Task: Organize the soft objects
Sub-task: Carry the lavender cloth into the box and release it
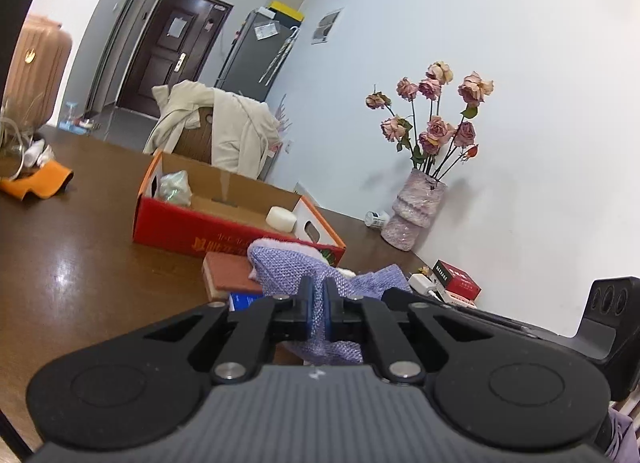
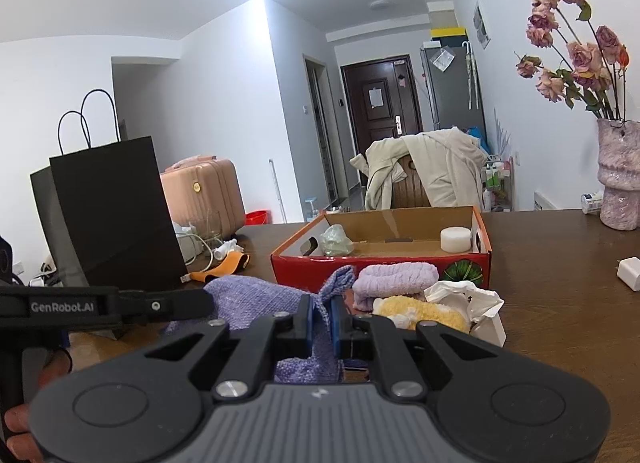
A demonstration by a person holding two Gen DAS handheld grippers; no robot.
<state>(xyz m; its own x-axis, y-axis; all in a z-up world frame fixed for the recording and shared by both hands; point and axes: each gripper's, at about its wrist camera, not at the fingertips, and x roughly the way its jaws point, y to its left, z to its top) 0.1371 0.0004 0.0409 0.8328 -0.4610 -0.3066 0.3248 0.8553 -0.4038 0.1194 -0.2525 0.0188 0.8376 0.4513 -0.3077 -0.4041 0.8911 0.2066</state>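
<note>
Both grippers hold the same purple knitted cloth point(image 1: 288, 263) above the brown table point(image 1: 80, 255). My left gripper point(image 1: 318, 303) is shut on one part of it; my right gripper point(image 2: 322, 321) is shut on another part, and the cloth point(image 2: 256, 295) stretches left toward the other gripper. Behind it stands an open red cardboard box point(image 2: 380, 259) holding a pale green soft lump point(image 2: 336, 241) and a white round pad point(image 2: 455, 239). A folded lilac towel point(image 2: 396, 281), a yellow fluffy item point(image 2: 424, 313) and crumpled white paper point(image 2: 468, 295) lie before the box.
A pink vase of dried roses point(image 2: 618, 179) stands at the table's wall side. A black paper bag point(image 2: 108, 215), cables and an orange item point(image 2: 224, 265) sit at the left. A white charger point(image 2: 630, 273) lies right. A red box point(image 1: 456, 277) and brown block point(image 1: 230, 275) lie near.
</note>
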